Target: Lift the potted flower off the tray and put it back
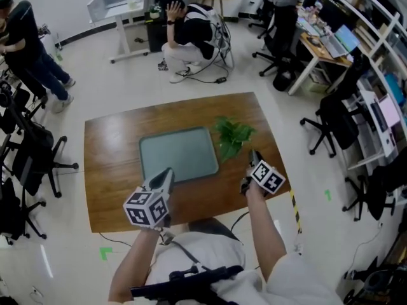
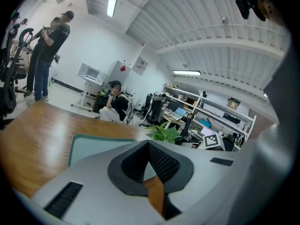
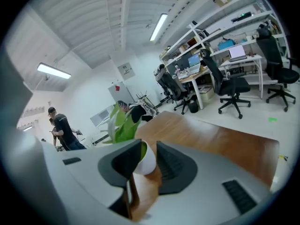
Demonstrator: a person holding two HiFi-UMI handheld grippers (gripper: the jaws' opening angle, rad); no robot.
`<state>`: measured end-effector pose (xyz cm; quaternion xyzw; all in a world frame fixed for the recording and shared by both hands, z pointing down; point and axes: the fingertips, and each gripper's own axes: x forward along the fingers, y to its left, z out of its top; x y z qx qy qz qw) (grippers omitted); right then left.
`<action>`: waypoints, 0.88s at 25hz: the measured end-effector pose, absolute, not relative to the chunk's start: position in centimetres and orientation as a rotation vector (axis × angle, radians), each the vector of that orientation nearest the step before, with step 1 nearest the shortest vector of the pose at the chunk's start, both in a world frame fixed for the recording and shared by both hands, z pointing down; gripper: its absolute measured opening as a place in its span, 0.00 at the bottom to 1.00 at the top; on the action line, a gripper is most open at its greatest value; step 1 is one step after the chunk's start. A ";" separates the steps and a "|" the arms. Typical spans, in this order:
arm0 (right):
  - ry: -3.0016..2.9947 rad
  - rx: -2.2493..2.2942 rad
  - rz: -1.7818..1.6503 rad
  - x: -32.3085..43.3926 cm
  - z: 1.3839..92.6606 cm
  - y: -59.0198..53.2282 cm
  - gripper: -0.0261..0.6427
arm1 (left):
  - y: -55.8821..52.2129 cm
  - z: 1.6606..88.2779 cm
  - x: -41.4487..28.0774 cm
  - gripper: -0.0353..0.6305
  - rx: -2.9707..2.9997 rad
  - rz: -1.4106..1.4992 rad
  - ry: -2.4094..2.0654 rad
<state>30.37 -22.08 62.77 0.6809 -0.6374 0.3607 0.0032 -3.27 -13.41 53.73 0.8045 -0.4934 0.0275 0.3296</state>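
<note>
Potted flower [image 1: 232,136] stands off the tray [image 1: 178,155], on bare wood near the tabletop's right edge.

The right gripper [image 1: 252,159] is at the plant, its jaws spread. In the right gripper view [image 3: 149,146] the white pot [image 3: 146,163] sits in the gap between them, with wood showing beside one jaw. The left gripper [image 1: 168,173] hovers over the tray's near edge, towards the table's [image 1: 114,145] front edge. Its tips [image 2: 148,143] are pressed together on nothing. The grey-green tray lies bare at the tabletop's centre, just left of the leaves.
</note>
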 end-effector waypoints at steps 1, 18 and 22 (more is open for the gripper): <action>-2.021 2.121 1.131 30.0 62.1 -21.0 0.23 | -13.4 53.4 -3.3 0.05 2.115 0.070 -1.292; -2.375 1.825 0.794 13.3 52.4 -14.0 0.22 | -10.9 52.4 -7.3 0.05 2.154 0.016 -1.266; -2.357 1.854 0.811 14.1 52.5 -13.5 0.22 | -10.8 52.5 -6.7 0.05 2.168 0.008 -1.233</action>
